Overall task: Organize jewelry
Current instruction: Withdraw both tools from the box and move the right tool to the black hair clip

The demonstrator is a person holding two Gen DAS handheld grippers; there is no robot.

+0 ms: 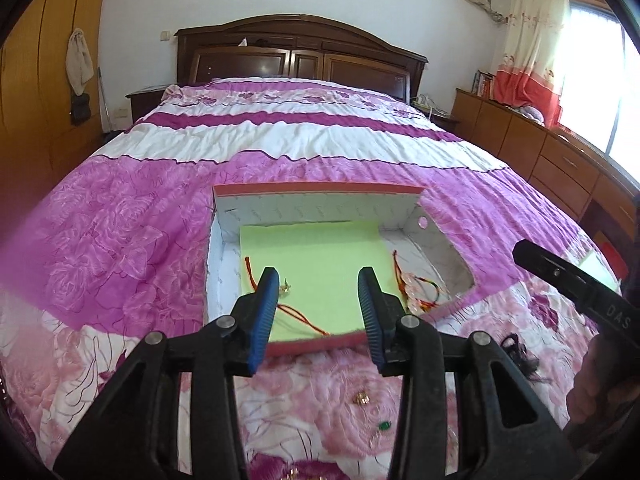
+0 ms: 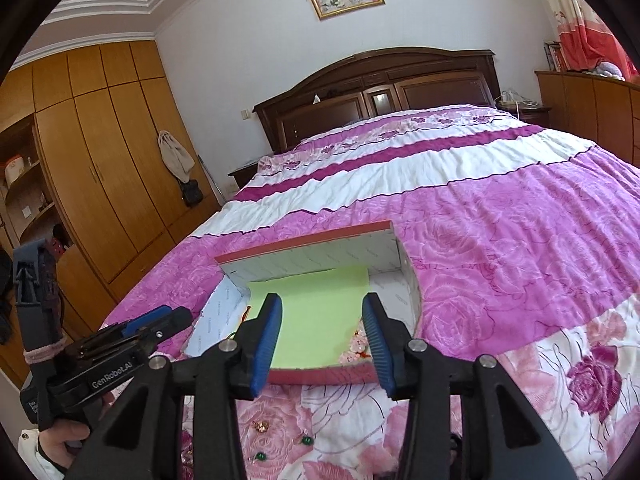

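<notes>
two hand-held grippers hover side by side above a pink floral bedspread [image 1: 120, 240], both pointed at an open cardboard box [image 1: 320, 190] lined with green paper [image 1: 320, 256]. the left gripper [image 1: 318, 304] and right gripper [image 2: 322, 330] each have their fingers spread and hold nothing. red string bracelets [image 1: 416, 288] already lie inside the box, along its left and right sides. loose pieces remain on the bedspread below and behind the fingertips, nearer the person: a gold ring [image 1: 362, 400], green earrings [image 2: 306, 440] and a black hair tie [image 1: 516, 346]. the ring sits closest under the left gripper. behind stand a dark headboard, wooden wardrobes and a sunlit window.
</notes>
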